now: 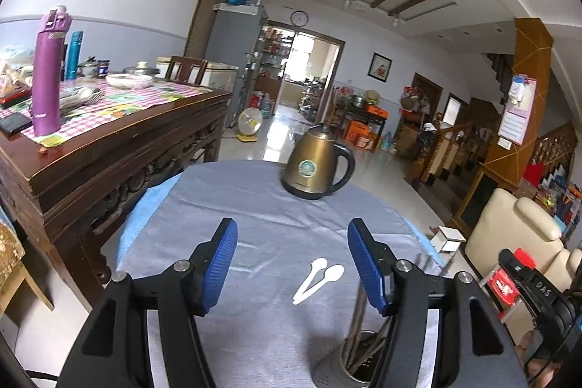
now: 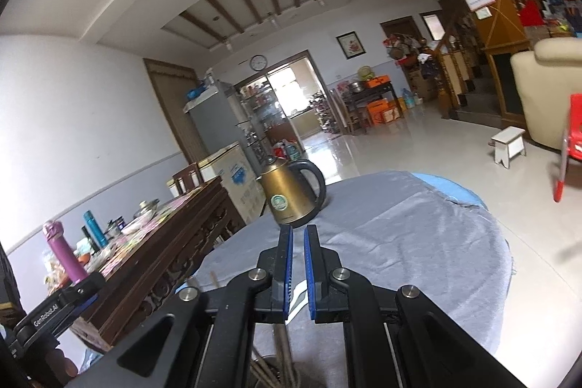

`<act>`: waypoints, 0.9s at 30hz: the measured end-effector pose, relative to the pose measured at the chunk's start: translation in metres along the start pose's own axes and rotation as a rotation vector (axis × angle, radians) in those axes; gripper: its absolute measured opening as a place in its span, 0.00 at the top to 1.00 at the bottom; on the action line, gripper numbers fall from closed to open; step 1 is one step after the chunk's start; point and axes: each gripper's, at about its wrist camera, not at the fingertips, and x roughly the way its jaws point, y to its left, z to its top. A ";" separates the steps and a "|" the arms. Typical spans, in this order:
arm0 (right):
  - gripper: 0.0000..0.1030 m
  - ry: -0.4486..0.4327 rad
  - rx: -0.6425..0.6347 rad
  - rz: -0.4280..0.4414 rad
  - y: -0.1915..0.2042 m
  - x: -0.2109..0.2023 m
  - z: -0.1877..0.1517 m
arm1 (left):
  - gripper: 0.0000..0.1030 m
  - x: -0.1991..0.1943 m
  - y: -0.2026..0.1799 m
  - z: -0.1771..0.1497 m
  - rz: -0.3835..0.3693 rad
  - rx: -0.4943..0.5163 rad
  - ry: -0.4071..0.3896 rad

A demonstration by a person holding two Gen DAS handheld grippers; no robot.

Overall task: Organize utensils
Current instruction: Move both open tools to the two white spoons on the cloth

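Note:
Two white plastic spoons [image 1: 318, 279] lie side by side on the grey cloth [image 1: 262, 206] of the round table, between the wide-open blue pads of my left gripper [image 1: 293, 235], which hovers above them. A grey utensil holder [image 1: 358, 362] with metal chopsticks stands near the table's front edge, partly hidden behind the left gripper's right finger. My right gripper [image 2: 298, 235] has its pads nearly together with a narrow gap and nothing visible between them. A white spoon tip [image 2: 296, 297] and the metal sticks [image 2: 285, 344] show below it.
A gold electric kettle [image 1: 316, 166] stands at the far side of the table, also in the right wrist view [image 2: 291, 195]. A dark wooden sideboard [image 1: 109, 140] with a purple bottle [image 1: 47, 71] stands to the left. A cream armchair [image 1: 516, 235] is at right.

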 end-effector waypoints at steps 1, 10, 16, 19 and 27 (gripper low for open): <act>0.92 0.003 0.010 -0.003 -0.003 0.001 0.001 | 0.38 0.003 0.003 -0.001 0.007 -0.004 0.005; 0.92 0.102 0.084 -0.022 -0.037 0.026 -0.013 | 0.37 0.044 0.028 -0.032 0.052 -0.029 0.135; 0.90 0.235 0.159 -0.028 -0.063 0.063 -0.034 | 0.37 0.074 0.037 -0.056 0.076 -0.037 0.230; 0.90 0.297 0.186 -0.011 -0.072 0.084 -0.042 | 0.37 0.086 0.042 -0.062 0.087 -0.037 0.261; 0.90 0.545 0.297 0.121 -0.102 0.171 -0.072 | 0.37 0.135 0.052 -0.075 0.100 -0.012 0.359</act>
